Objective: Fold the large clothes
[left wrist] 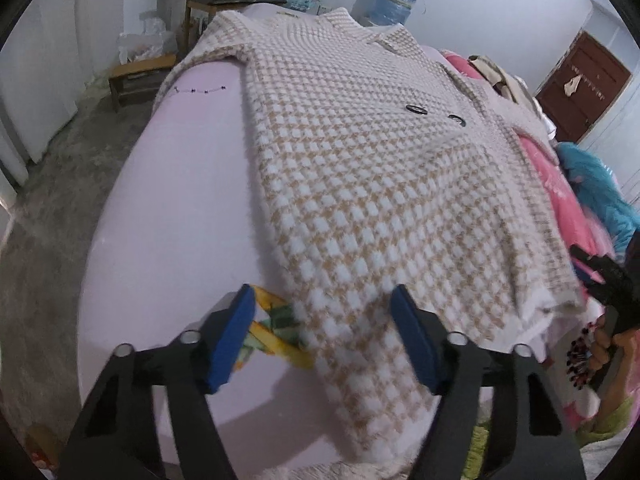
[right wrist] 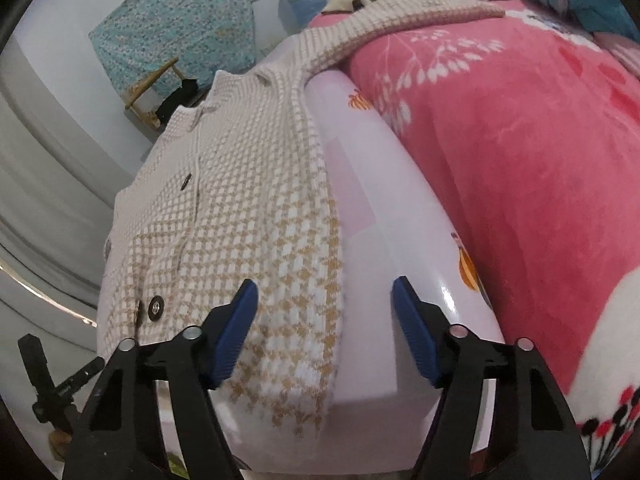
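Lining up for the first grab — that is my read: the houndstooth coat (left wrist: 360,168) lies spread flat, front up, buttons (left wrist: 416,109) showing, along the pale lilac bed (left wrist: 168,208), collar at the far end and hem hanging over the near edge toward you. No fold looks made yet.

Your left hand-held gripper (left wrist: 322,340) hangs just above the hem at the coat's left corner, jaws wide apart, nothing between the blue pads (left wrist: 232,340). The left pad sits over a yellow-green patterned item (left wrist: 276,328) poking out from under the hem — keep it out of the bite.

Your right hand-held gripper (right wrist: 324,330) is also spread wide and empty, straddling the coat's right edge: one pad over the fabric, the other over bare bed. Just beside that edge lies a pink floral blanket (right wrist: 520,140); one coat sleeve (right wrist: 400,20) runs out onto it at the far end.

Next move, as I judge it:
- Drop both grippers onto the hem corners and close on the full thickness — fabric looks thick and fuzzy, so a shallow bite may slip.
- Check that the right pad catches coat only, not the sheet.
- That stray sleeve likely needs bringing in over the body before any lengthwise fold — otherwise it drags the blanket.
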The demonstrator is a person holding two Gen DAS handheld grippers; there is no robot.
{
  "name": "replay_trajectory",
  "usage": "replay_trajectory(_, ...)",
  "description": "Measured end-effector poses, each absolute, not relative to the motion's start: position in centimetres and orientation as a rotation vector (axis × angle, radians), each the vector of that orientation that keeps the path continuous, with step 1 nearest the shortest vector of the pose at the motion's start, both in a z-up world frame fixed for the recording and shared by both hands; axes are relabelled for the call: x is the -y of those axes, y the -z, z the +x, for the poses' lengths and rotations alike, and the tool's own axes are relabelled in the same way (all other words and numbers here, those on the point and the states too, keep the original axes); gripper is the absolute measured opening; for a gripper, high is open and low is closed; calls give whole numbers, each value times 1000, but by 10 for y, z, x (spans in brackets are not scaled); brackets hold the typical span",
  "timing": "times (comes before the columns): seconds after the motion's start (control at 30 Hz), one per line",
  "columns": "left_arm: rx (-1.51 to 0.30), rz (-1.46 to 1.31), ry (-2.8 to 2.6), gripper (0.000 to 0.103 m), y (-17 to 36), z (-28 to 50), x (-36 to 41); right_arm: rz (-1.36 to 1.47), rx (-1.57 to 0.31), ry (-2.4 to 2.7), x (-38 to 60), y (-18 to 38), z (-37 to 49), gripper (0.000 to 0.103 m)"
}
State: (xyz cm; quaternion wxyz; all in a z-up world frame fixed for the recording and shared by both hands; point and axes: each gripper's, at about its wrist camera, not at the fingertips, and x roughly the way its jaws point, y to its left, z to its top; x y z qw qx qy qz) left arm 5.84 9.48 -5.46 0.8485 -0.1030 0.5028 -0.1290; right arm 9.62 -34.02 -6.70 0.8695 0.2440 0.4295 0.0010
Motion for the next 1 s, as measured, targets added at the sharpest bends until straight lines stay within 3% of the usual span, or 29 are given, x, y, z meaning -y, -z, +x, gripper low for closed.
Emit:
replay_trajectory(0.23,-1085,-271,312,51,58,44,-86,520,-960,-41,331,75,85,33)
replay_trajectory(0.27,-1086,-270,298,47,59,44,-86,522,-958,-37,331,76,85,32)
replay_trajectory(0.33,-1089,-289,259,38,61,46,-88,539,-947,-45,333,79,87,21)
replay_trajectory(0.37,-1086,-295,246,30,61,47,-90,547,-949,-48,334,82,90,11)
replay_trajectory(0.4,-1079,-289,228,20,61,48,-91,566,-956,-61,335,85,92,8)
replay_trajectory(0.5,-1067,-273,232,9,52,49,-95,573,-936,-69,336,73,90,5)
replay_trajectory(0.8,-916,-154,247,7,-17,29,-120,515,-798,-128,317,-4,49,4)
replay_trajectory(1.0,-1026,-115,210,7,-9,9,-150,557,-896,-132,304,0,2,4)
